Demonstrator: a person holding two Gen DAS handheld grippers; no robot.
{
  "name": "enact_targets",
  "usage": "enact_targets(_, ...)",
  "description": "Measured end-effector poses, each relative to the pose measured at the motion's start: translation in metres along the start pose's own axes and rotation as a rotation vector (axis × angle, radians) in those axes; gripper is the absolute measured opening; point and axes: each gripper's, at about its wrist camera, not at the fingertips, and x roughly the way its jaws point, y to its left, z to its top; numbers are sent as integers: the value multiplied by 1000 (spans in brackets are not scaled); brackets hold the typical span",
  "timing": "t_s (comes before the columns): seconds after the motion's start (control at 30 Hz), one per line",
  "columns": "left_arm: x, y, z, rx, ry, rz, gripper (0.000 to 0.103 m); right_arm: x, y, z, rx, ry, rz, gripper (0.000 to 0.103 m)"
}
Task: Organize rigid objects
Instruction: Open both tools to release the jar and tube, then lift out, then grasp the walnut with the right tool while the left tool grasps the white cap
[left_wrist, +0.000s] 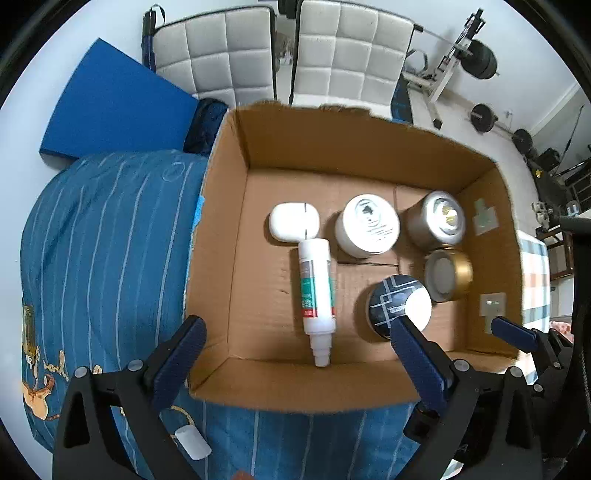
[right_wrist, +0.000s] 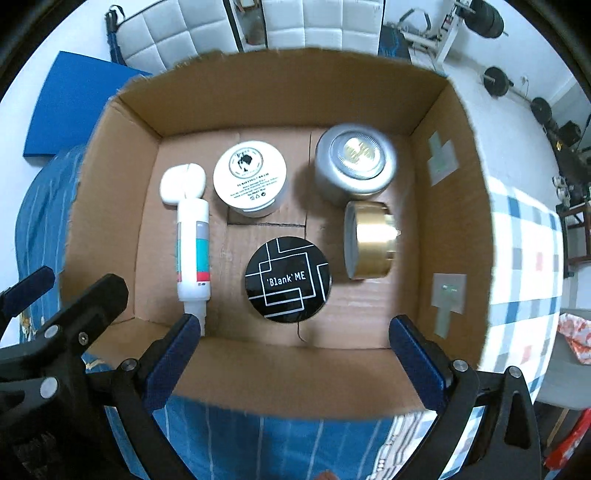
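Observation:
An open cardboard box (left_wrist: 229, 206) (right_wrist: 110, 192) lies on a blue bedspread. Inside lie a white case (left_wrist: 293, 221) (right_wrist: 181, 183), a white tube (left_wrist: 317, 288) (right_wrist: 193, 251), a white jar (left_wrist: 367, 225) (right_wrist: 250, 178), a silver tin (left_wrist: 437, 219) (right_wrist: 355, 162), a gold tin on its side (left_wrist: 448, 275) (right_wrist: 369, 240) and a black "Blank ME" jar (left_wrist: 397, 310) (right_wrist: 288, 280). My left gripper (left_wrist: 295, 350) is open and empty above the box's near wall. My right gripper (right_wrist: 295, 350) is open and empty above the near wall, close to the black jar.
A blue striped bedspread (left_wrist: 103, 258) lies left of the box, a checked cloth (right_wrist: 524, 266) to its right. A small white object (left_wrist: 192, 443) lies on the bedspread near my left gripper. White chairs (left_wrist: 221, 55) and gym weights (left_wrist: 480, 59) stand beyond.

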Motion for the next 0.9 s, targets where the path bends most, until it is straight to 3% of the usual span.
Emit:
enact_targets(0.17, -36, -5, -14, 2, -84, 11, 102, -43, -11, 3, -20, -55, -5, 103)
enact_targets(0.57, -119, -18, -51, -4, -229, -3, 102, -147, -29, -47, -31, -195, 48, 103)
enact_targets(0.77, -136, -27, -66, 7, -255, -22, 102, -158, -81, -75, 35, -192, 66, 103)
enact_targets(0.9, -118, -31, -69, 7, -230, 13, 102, -129, -143, -91, 137, -135, 14, 103)
